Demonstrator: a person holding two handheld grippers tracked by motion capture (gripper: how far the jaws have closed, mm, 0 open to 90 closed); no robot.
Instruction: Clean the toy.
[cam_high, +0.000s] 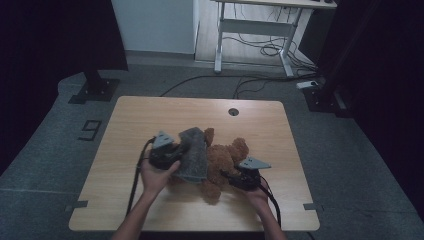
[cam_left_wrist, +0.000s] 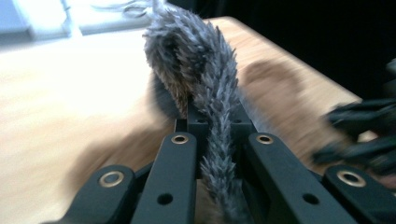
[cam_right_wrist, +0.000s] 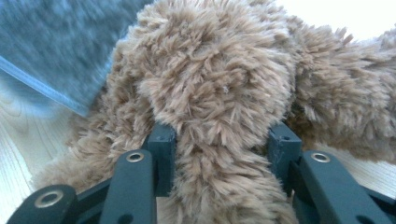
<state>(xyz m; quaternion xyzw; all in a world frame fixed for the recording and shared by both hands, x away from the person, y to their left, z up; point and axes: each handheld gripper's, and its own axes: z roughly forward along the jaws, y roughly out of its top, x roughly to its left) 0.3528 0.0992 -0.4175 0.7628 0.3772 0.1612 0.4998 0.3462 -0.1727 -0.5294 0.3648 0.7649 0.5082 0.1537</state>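
Observation:
A brown plush teddy bear (cam_high: 222, 160) lies on the wooden table (cam_high: 150, 120), near its middle. A grey furry cloth (cam_high: 195, 152) stands lifted over the bear's left side. My left gripper (cam_high: 172, 155) is shut on the cloth's edge; in the left gripper view the grey fur (cam_left_wrist: 205, 79) runs pinched between the black jaws and rises above them. My right gripper (cam_high: 235, 179) is shut on a limb of the bear; in the right gripper view brown fur (cam_right_wrist: 219, 121) bulges between the pads, with the grey cloth (cam_right_wrist: 56, 42) at upper left.
A round cable hole (cam_high: 233, 111) sits near the table's far edge. Cables trail from both grippers toward the near edge. Beyond the table stand a white desk frame (cam_high: 255, 30), loose floor cables and a dark stand base (cam_high: 95, 87).

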